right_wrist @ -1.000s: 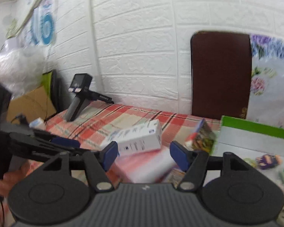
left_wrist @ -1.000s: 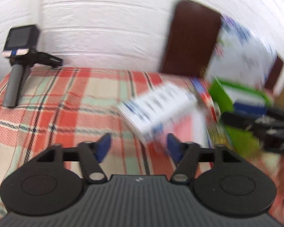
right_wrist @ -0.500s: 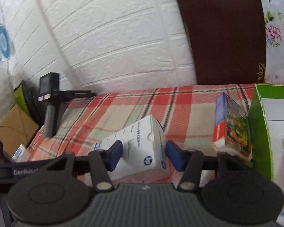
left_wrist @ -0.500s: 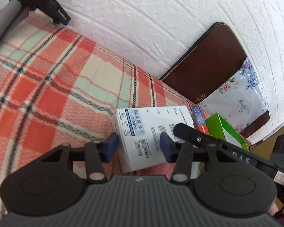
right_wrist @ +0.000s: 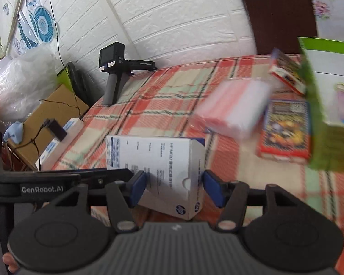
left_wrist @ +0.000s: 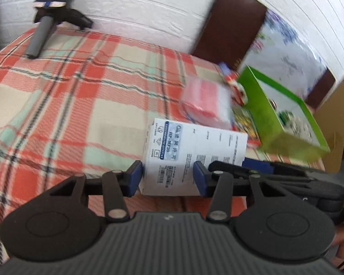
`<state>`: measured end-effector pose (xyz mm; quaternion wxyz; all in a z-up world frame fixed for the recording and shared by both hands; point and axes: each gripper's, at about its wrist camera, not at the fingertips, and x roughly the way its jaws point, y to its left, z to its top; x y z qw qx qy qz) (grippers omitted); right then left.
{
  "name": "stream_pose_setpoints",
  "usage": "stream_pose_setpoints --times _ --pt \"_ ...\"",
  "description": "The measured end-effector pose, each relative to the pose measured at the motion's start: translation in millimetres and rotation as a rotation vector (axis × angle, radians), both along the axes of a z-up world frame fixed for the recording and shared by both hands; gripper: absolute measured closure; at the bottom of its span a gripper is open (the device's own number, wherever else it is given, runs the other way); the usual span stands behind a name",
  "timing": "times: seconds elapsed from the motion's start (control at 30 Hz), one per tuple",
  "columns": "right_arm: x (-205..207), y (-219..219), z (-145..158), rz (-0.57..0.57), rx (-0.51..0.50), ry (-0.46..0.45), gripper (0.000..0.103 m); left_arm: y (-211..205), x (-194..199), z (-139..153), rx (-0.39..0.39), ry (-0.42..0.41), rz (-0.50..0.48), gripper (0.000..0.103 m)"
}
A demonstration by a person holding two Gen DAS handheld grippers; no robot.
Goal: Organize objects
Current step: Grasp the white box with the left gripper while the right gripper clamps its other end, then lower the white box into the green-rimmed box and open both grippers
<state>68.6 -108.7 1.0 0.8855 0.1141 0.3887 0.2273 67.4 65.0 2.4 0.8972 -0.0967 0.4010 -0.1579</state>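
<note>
A white printed carton lies tilted over the checked tablecloth, and both grippers meet at it. My left gripper is shut on one end, its blue pads pressing the sides. In the right wrist view the same carton sits between the pads of my right gripper. Those jaws are opening and stand just off its sides. One of the right gripper's fingers shows beside the carton's far corner. A green-walled box stands to the right.
A pink packet lies beyond the carton, blurred. Two colourful small boxes lie against the green box. A handheld camera on a grip stands at the table's far left. Cardboard boxes and cables sit beyond the left edge.
The left jaws narrowed from wide onto the carton. Both grippers came down and closer to the table. The right pads now stand a little wider than half a second ago.
</note>
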Motion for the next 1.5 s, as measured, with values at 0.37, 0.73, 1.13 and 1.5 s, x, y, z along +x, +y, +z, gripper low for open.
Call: stream_pose_setpoints --times 0.37,0.73,1.13,1.5 --pt "-79.3 -151.3 -4.0 -0.315 0.043 0.034 0.041 -149.5 -36.0 -14.1 0.037 0.060 -0.371 0.052" --pt "-136.6 -241.6 -10.4 -0.442 0.085 -0.088 0.026 -226.9 -51.6 -8.7 0.104 0.016 -0.566 0.050" --pt "-147.9 -202.8 -29.3 -0.201 -0.287 -0.229 0.012 -232.1 -16.0 -18.8 0.030 0.135 -0.551 0.039" --pt "-128.0 -174.4 12.0 -0.155 -0.331 -0.385 0.022 -209.7 -15.9 39.8 0.006 -0.068 -0.544 0.039"
